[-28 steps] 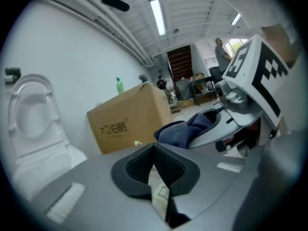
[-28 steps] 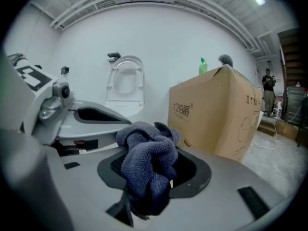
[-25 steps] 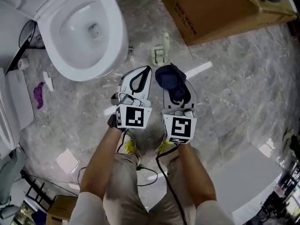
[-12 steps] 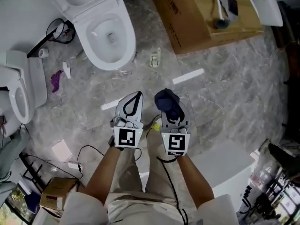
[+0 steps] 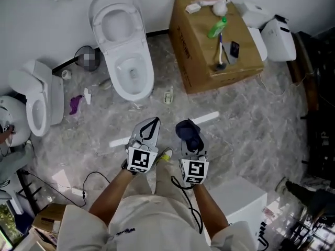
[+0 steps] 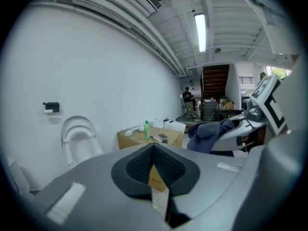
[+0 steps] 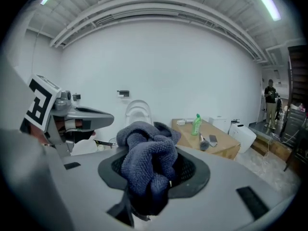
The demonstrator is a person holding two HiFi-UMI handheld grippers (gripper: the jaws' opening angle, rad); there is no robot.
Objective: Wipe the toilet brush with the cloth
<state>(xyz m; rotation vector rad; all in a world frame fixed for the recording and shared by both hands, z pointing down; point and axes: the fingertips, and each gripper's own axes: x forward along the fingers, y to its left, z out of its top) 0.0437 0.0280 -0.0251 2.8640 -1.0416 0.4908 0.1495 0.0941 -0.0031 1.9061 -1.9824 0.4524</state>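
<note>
The cloth (image 7: 144, 158) bunches over the right tongs (image 7: 148, 189), burying their tips and its own lower end where the jaws pinch it. On the cardboard box (image 5: 196, 61), the toilet brush (image 5: 220, 50) is too small to show its bristles, and the white bits (image 5: 208, 4) near it cannot be identified. A mosaic patch covers part of a dark round thing (image 5: 79, 53) beside the toilet (image 5: 118, 72). The bottom edge cuts off the person's legs (image 5: 157, 213).

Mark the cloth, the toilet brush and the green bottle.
cloth (image 7: 147, 163), right gripper view, bunched middle
toilet brush (image 5: 221, 65), head view, dark bristle head
green bottle (image 5: 216, 27), head view, body
</note>
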